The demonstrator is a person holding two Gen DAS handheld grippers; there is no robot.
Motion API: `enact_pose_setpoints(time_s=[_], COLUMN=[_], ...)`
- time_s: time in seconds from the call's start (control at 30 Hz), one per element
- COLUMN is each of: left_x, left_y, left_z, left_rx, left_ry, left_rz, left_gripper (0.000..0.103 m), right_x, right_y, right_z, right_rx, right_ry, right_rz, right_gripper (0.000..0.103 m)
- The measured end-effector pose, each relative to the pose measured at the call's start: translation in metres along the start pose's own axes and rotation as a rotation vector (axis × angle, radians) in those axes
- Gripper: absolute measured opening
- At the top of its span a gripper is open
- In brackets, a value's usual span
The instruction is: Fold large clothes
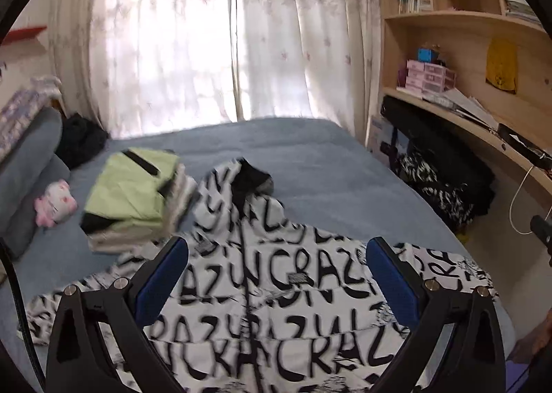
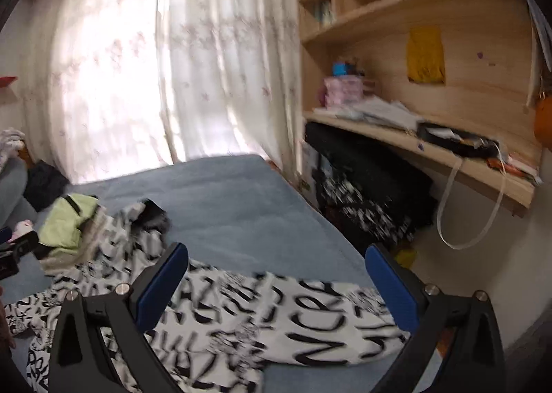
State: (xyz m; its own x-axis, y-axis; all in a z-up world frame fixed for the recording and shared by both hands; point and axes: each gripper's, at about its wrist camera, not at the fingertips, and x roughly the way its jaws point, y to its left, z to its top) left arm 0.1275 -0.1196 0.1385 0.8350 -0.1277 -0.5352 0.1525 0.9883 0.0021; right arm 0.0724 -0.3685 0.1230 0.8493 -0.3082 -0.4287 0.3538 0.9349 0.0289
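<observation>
**Blue bed and its load**

The blue bed fills the frame's middle. Lower centre lies the black-and-white lettered jacket; at left, 1 stack of folded clothes, a pink plush toy, and dark clothing.

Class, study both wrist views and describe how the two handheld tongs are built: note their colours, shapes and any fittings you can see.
Both the left tongs and the right tongs look alike: two black angular arms with triangular cut-outs, each ending in a flat rectangular finger faced with a blue pad. Small round silver screws sit at the arm joints. No markings or sleeves are visible.
</observation>
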Motion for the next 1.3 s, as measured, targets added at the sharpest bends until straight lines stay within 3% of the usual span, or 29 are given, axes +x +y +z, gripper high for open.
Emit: enact_pose_setpoints(time_s=[0.1, 0.33, 0.57, 0.8, 1.03, 1.2, 1.23, 1.3], left_x=[0.031, 0.106, 0.154, 0.176, 0.186, 0.198, 0.199, 0.2], left_y=[-0.007, -0.022, -0.045, -0.07, -0.077, -0.073, -0.072, -0.067], left_z=[-0.013, -0.055, -0.099, -0.127, -0.139, -0.146, -0.147, -0.146], left_rx=[-0.051, -0.136, -0.122, -0.075, -0.099, -0.135, -0.138, -0.148], left_ry=[0.059, 0.226, 0.315, 0.356, 0.385, 0.43, 0.431, 0.43], left_rz=[-0.041, -0.018, 0.0, 0.038, -0.015, -0.035, -0.035, -0.031], left_gripper=[0.102, 0.102, 0.102, 0.102, 0.102, 0.099, 0.099, 0.098], right_x=[0.023, 0.078, 0.108, 0.129, 0.143, 0.169, 0.175, 0.184], right_y=[-0.022, -0.079, -0.136, -0.181, -0.186, -0.192, -0.194, -0.199], right_z=[-0.015, -0.061, -0.116, -0.173, -0.19, -0.187, -0.187, -0.187], right_rx=[0.03, 0.152, 0.375, 0.621, 0.667, 0.735, 0.748, 0.773], right_ry=[0.066, 0.256, 0.401, 0.538, 0.539, 0.514, 0.507, 0.503], right_rz=[-0.016, -0.037, -0.053, -0.044, -0.047, -0.062, -0.071, -0.082], right_gripper=[0.103, 0.103, 0.102, 0.102, 0.098, 0.084, 0.079, 0.057])
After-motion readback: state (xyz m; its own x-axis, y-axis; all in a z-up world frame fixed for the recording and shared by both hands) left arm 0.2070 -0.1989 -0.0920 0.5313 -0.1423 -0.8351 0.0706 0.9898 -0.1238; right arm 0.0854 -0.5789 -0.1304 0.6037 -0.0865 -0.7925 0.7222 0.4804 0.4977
